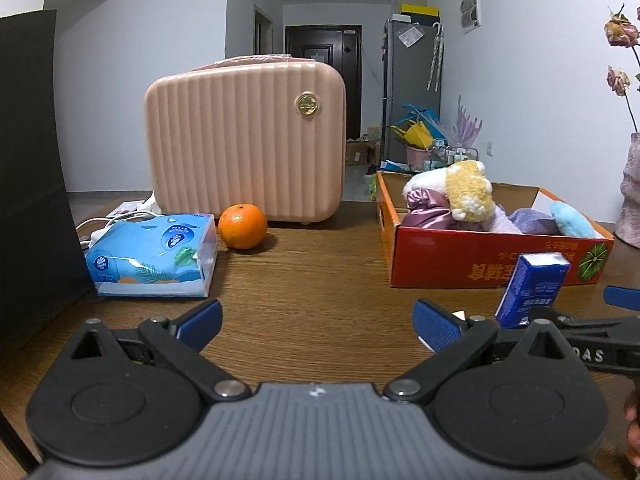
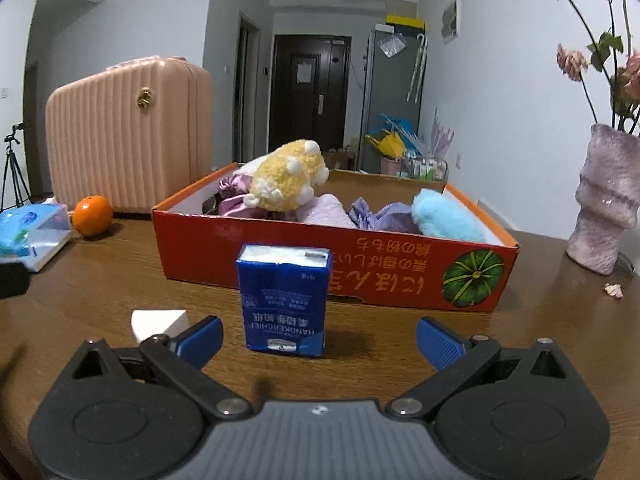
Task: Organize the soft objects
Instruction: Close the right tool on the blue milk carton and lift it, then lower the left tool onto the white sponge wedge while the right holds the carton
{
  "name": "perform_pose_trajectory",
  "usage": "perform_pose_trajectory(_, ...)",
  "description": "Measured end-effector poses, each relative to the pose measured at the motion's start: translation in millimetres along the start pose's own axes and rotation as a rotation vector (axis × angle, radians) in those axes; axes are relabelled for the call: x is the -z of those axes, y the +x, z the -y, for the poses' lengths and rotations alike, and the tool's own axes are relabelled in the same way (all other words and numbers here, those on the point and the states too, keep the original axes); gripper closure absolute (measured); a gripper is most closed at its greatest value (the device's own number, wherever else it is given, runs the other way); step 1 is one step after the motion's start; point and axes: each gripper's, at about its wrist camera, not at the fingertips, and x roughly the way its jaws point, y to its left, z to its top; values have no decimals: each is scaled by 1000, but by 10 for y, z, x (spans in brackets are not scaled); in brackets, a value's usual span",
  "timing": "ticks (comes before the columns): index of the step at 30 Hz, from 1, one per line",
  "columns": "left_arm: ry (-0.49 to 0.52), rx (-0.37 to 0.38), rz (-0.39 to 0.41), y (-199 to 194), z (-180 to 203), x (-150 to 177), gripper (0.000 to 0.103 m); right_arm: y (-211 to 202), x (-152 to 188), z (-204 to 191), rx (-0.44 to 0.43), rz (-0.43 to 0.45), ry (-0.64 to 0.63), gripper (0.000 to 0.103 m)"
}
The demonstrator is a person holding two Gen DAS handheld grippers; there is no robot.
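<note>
A blue pack of handkerchief tissues (image 2: 285, 300) stood upright on the wooden table (image 2: 120, 288), just in front of the red cardboard box (image 2: 332, 264) already holding a yellow plush toy (image 2: 286, 182), a blue plush (image 2: 444, 216) and purple fabrics (image 2: 376, 212). The right gripper (image 2: 319, 338) sat near it, fingers spread wide and empty, the pack lined up between them. The left gripper (image 1: 318, 326) hovered to the left, equally wide open and holding nothing. The step appeared to be the approach to the pack; the next move likely called for advancing, closing gently and lifting it over the near wall. A white wedge (image 2: 159, 323), an orange (image 2: 93, 216), a tissue packet (image 1: 154, 254) and a pink case (image 1: 246, 140) stood farther left.
</note>
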Motion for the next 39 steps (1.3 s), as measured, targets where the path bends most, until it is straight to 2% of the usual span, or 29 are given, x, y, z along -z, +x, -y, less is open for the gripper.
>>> perform_pose_trajectory(13,-19,-11,-34,85,-57,20,0,402,-112,-123,19,-75,0,7)
perform_pose_trajectory(18,-17,-13,-40,93,-52,28,0,474,-124,-136,2,-107,-3,31)
perform_pose_trajectory(20,-16,-13,-40,97,-50,29,0,483,-127,-137,-8,-112,-1,51)
perform_pose_trajectory(24,-15,-14,-41,101,-52,29,0,470,-127,-106,-6,-103,19,52)
perform_pose_trajectory(33,-18,-12,-43,108,-55,33,0,161,-84,-30,45,29,16,53)
perform_pose_trajectory(39,-16,-13,-44,108,-50,36,0,-67,-54,158,44,68,43,52)
